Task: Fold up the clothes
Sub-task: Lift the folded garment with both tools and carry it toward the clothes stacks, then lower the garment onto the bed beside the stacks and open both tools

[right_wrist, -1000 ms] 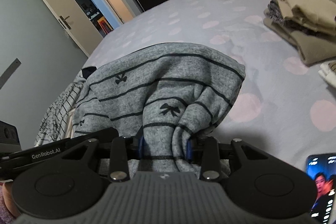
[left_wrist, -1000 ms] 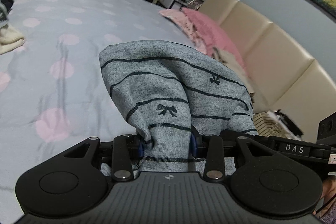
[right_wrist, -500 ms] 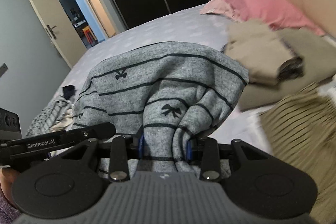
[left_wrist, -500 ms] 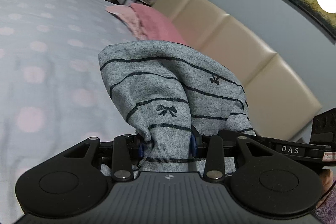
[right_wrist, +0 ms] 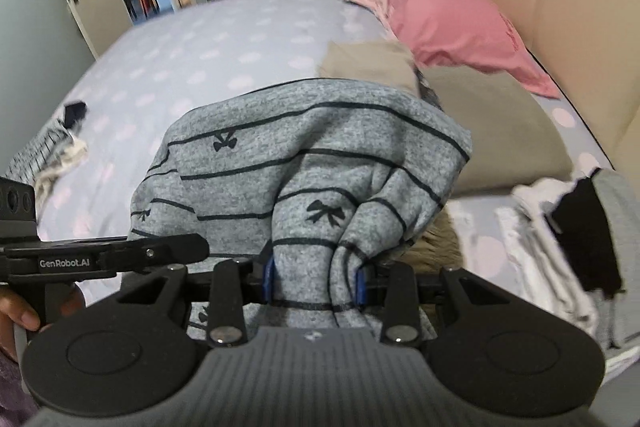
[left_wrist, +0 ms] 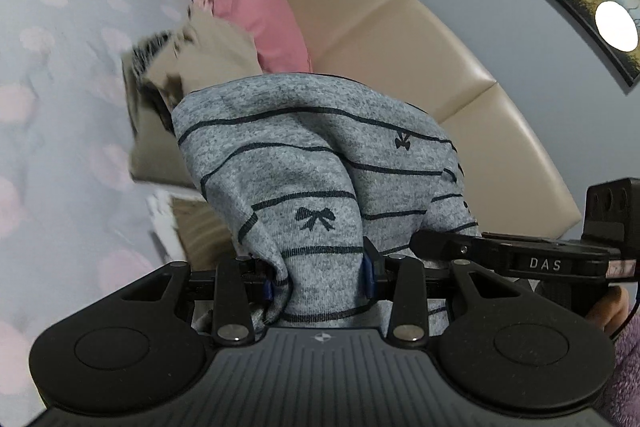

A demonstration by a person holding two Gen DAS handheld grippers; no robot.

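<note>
A folded grey knit garment (left_wrist: 320, 163) with dark stripes and small bows hangs in the air between both grippers. My left gripper (left_wrist: 318, 277) is shut on one end of it, the cloth bunched between the blue pads. The other end of the grey garment (right_wrist: 304, 171) is pinched in my right gripper (right_wrist: 314, 283), also shut. In the left wrist view the right gripper's body (left_wrist: 560, 259) shows at the right; in the right wrist view the left gripper's body (right_wrist: 100, 255) shows at the left. The fingertips themselves are hidden by cloth.
Below lies a bed (right_wrist: 200, 39) with a pale dotted cover. Folded beige clothes (right_wrist: 500, 123) sit before a pink pillow (right_wrist: 440, 15) by the padded headboard (left_wrist: 400, 39). White and black folded items (right_wrist: 568, 239) lie at the right, loose striped clothes (right_wrist: 52, 155) at the left.
Both grippers have swung with the grey garment toward the headboard. The beige pile and pink pillow now sit close ahead, and more folded items have come into view at the right.
</note>
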